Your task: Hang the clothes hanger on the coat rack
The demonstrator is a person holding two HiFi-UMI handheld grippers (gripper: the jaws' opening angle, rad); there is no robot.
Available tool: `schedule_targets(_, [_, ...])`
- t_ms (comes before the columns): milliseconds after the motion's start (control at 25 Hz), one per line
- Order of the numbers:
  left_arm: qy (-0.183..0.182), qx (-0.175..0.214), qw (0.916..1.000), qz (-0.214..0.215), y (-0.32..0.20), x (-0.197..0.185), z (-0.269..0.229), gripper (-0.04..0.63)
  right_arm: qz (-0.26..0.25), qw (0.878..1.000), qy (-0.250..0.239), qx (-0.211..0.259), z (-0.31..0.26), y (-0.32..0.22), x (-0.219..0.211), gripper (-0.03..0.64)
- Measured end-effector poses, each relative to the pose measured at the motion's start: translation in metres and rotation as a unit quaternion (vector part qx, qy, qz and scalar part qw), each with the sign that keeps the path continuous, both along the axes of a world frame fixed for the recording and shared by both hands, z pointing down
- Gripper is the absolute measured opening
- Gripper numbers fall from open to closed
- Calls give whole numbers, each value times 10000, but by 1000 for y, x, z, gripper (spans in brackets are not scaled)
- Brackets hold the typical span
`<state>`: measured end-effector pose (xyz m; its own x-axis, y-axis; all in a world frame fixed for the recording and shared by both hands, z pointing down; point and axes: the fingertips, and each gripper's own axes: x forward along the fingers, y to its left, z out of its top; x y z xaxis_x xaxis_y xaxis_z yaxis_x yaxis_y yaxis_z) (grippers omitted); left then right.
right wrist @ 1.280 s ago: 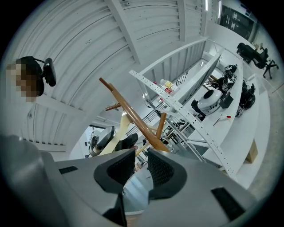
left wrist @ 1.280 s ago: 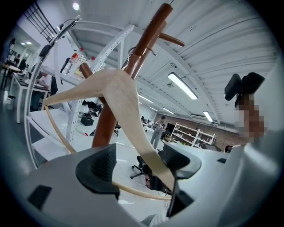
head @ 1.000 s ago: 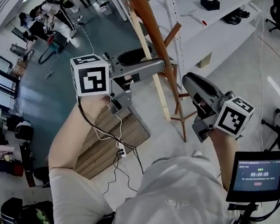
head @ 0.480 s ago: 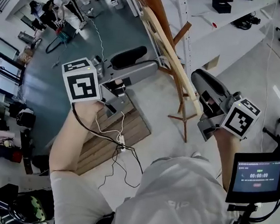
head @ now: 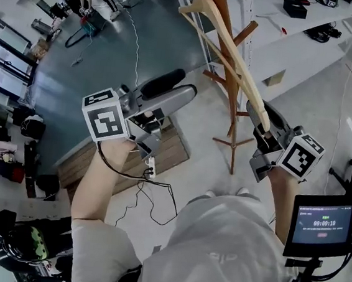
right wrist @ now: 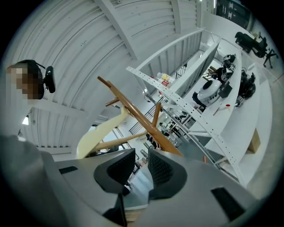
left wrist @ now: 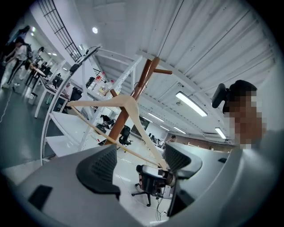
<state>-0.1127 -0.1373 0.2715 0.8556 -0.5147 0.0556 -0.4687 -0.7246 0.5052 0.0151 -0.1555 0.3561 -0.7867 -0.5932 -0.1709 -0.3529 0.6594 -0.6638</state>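
Clothes hanger [head: 234,59] held up in the air at the coat rack [head: 232,105], not yet hung.
We recorded the right gripper [head: 260,115] with its jaws pinched nearly together on the pale hanger's lower end. The hanger slanted upward close alongside the rack's brown pole, and we could not tell whether they touched. The left gripper [head: 172,88] stood off to the side, jaws wide apart with nothing between them.
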Motion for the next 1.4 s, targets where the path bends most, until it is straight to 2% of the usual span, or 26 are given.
schedule_targets(240, [299, -183, 9974, -625, 22, -28, 24, 344, -338, 9989, 60, -308, 20, 11, -25, 97])
schedule_targets(440, [440, -203, 9916, -1202, 42, -58, 37, 340, -894, 9953, 97, -354, 18, 22, -74, 97])
schedule_targets(520, [454, -228, 9871, -1520, 53, -81, 48, 286, -1186, 9921, 101, -386, 21, 29, -103, 97])
schedule_targets(680, [988, -163, 9688, -2269, 89, -141, 56, 181, -1840, 9818, 189, -434, 28, 53, -166, 97])
schedule_targets(840, [914, 125, 9468, -3082, 129, -197, 76, 87, -2377, 9701, 245, -428, 42, 81, -219, 97])
schedule_targets(960, [1031, 78, 9285, -3566, 158, -224, 86, 12, -2705, 9614, 338, -376, 39, 100, -250, 97])
schedule_targets(1200, [1262, 61, 8953, -4272, 192, -246, 97, 6, -3160, 9475, 382, -309, 25, 129, -283, 97])
schedule_targets(1400, [1739, -29, 8799, -4421, 207, -242, 112, 6, -3337, 9414, 400, -291, 23, 143, -293, 97])
